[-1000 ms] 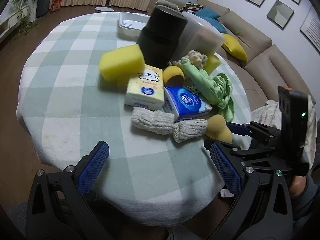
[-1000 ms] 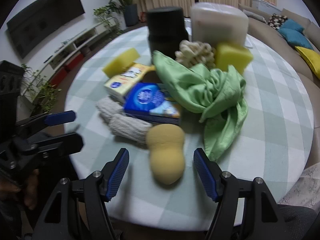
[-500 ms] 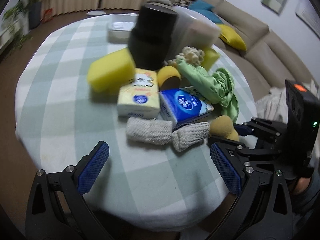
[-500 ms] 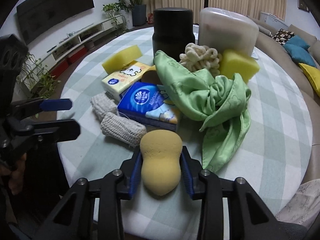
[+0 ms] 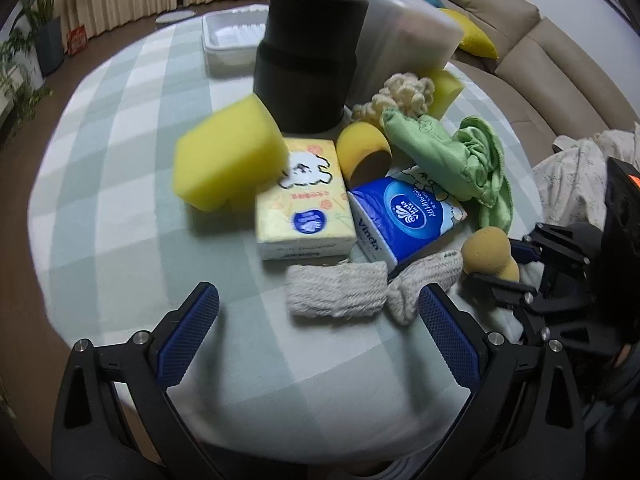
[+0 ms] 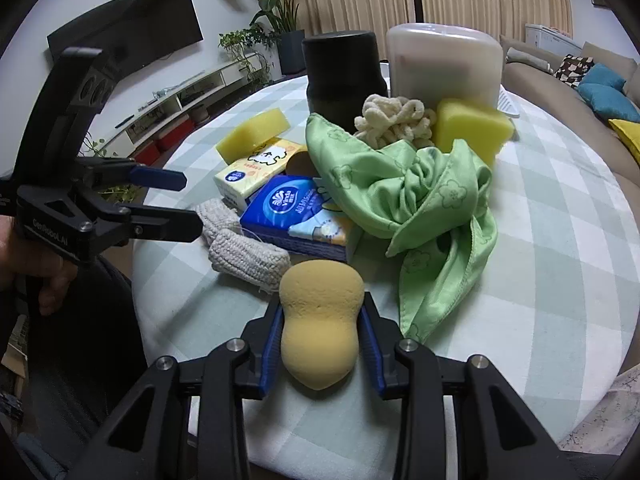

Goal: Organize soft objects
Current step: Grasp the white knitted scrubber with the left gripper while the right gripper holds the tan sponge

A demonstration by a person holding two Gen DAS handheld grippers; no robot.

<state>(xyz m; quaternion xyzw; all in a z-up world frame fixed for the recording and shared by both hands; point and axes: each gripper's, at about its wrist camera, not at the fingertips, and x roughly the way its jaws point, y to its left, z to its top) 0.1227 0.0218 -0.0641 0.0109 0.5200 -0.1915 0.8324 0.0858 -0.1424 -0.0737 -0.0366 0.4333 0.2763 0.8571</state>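
My right gripper (image 6: 320,340) is shut on a tan gourd-shaped sponge (image 6: 320,320) near the table's front edge; the sponge also shows in the left wrist view (image 5: 486,250). My left gripper (image 5: 316,320) is open and empty, just in front of two grey knitted rolls (image 5: 340,294). Behind them lie a blue tissue pack (image 5: 404,216), a yellow tissue pack (image 5: 304,204), a yellow block sponge (image 5: 228,156), a green cloth (image 6: 420,196), a cream knitted bundle (image 6: 394,120) and a second yellow sponge (image 6: 472,128).
A black cylinder (image 5: 310,60) and a frosted plastic container (image 6: 444,64) stand behind the pile on the round checked table (image 5: 120,200). A white tray (image 5: 232,40) sits at the far edge. A sofa with cushions (image 5: 520,40) lies beyond.
My right gripper closed on the tan sponge and lifted it slightly. My left gripper moved forward toward the knitted rolls, staying open.
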